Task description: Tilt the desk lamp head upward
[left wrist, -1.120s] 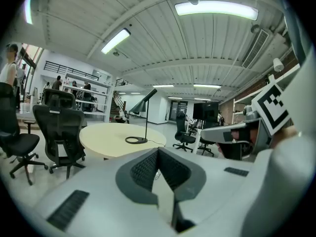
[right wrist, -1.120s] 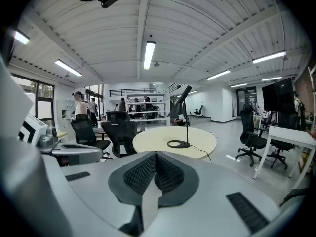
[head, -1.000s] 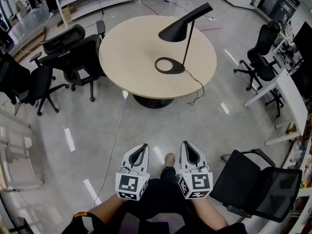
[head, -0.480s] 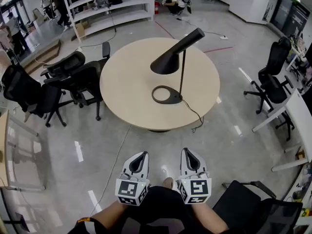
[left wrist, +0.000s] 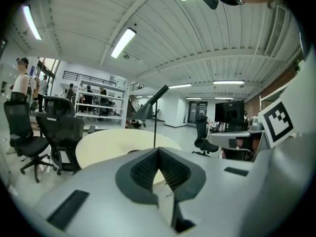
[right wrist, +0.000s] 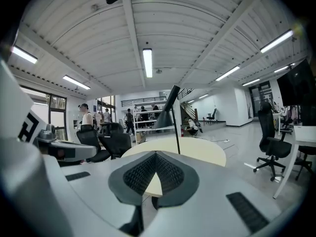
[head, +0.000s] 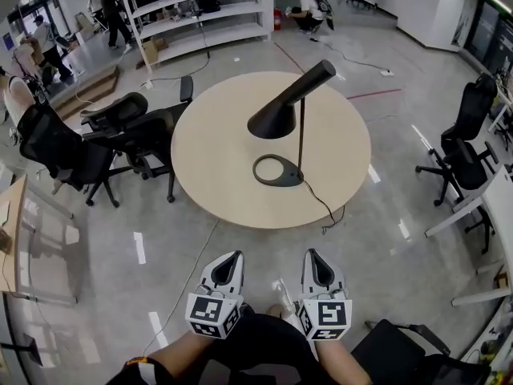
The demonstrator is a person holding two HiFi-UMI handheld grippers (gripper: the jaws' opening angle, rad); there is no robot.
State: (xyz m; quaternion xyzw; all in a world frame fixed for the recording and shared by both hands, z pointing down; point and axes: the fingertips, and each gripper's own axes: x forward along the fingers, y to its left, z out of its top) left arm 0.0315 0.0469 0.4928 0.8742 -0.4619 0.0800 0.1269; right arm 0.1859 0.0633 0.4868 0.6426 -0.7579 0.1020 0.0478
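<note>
A black desk lamp stands on the round beige table [head: 216, 151]. Its cone head [head: 272, 121] slopes down to the left from a thin stem [head: 301, 139] above a ring base [head: 278, 171]. Both grippers are held low in the head view, well short of the table's near edge. My left gripper [head: 235, 255] is shut and empty, and so is my right gripper [head: 311, 253]. In the left gripper view the lamp head [left wrist: 144, 111] shows beyond the closed left gripper [left wrist: 158, 149]. In the right gripper view the lamp head [right wrist: 163, 120] rises over the closed right gripper [right wrist: 156, 153].
Black office chairs [head: 120, 135] crowd the table's left side, with more chairs [head: 469, 135] and a white desk [head: 481, 207] at the right. Another black chair [head: 401, 351] stands near my right. The lamp's cable [head: 325, 207] hangs off the table's near edge. Shelving [head: 200, 6] and people are at the back.
Both grippers have come forward toward the table together, still side by side and shut. The table and lamp now sit nearer and lower in the head view.
</note>
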